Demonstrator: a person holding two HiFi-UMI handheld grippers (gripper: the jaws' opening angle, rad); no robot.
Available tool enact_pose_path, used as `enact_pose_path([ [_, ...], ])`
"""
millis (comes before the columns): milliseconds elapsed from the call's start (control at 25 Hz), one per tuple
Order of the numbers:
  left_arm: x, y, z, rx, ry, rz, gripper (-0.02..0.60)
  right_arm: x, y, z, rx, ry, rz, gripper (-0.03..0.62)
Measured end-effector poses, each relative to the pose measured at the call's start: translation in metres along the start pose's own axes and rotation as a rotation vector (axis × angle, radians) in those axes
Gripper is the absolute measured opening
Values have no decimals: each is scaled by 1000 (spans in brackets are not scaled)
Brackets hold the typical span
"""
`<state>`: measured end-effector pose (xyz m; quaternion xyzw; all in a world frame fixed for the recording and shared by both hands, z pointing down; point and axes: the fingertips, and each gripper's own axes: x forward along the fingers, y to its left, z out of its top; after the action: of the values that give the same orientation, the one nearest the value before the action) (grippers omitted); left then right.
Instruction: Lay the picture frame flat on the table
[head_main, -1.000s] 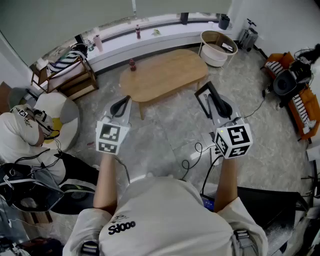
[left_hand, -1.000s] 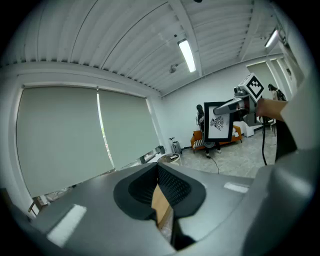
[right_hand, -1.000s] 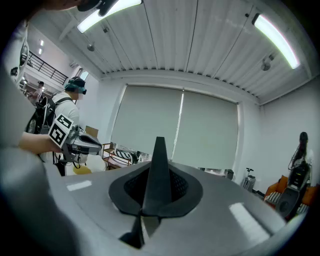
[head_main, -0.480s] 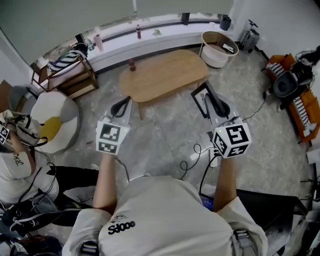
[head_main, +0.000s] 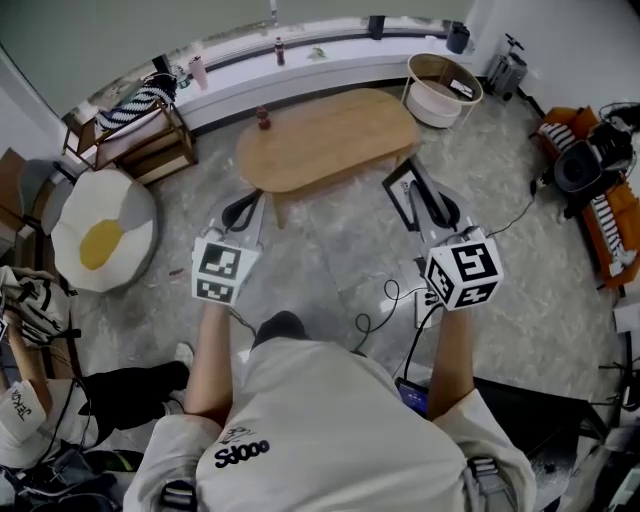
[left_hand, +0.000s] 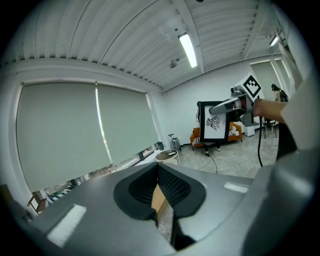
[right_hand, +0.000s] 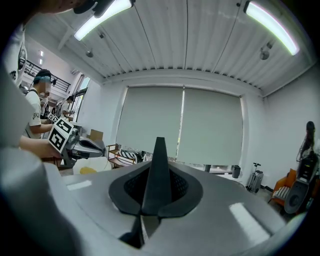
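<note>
The wooden table is seen ahead of the person in the head view, its top bare apart from a small bottle at the far left edge. Both forearms are held stretched forward towards it, side by side and well apart, with the grippers pointed roughly level.

The picture frame is carried in the air on the right side, short of the table's near edge and over the floor. It is held upright, not flat. It is pinched at one side edge by the right gripper, whose pads are pressed against the thin dark moulding. The left gripper is held apart from the frame, its jaws standing slightly apart with nothing between them.

The frame's face is shown only in the left gripper view: a white sheet with a dark drawing inside a black border. In the right gripper view only the frame's edge is seen, as a dark blade rising between the pads, with the left gripper's marker cube at the left. Through the left gripper's gap, a strip of the table's wood is visible.
</note>
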<state>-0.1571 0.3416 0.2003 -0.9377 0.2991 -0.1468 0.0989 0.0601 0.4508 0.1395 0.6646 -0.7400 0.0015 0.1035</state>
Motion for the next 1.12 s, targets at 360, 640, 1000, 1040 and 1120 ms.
enact_pose_path([
  [360,36,12,-9,-12,-5,-16,9,29,-17,-14,19,15,-6,18],
  [640,105,62,-25,-33,-7,-27,9,104,-41,-14,10,22,-15,18],
  [1000,188,131,-12,-13,-13,-53,9,197,-78,3,30,21,-36,18],
  [1040,195,135,-11,-12,-12,-56,9,203,-82,4,32,23,-38,18],
  [1120,207,143,-8,-11,-13,-63,9,216,-87,5,35,29,-41,18],
])
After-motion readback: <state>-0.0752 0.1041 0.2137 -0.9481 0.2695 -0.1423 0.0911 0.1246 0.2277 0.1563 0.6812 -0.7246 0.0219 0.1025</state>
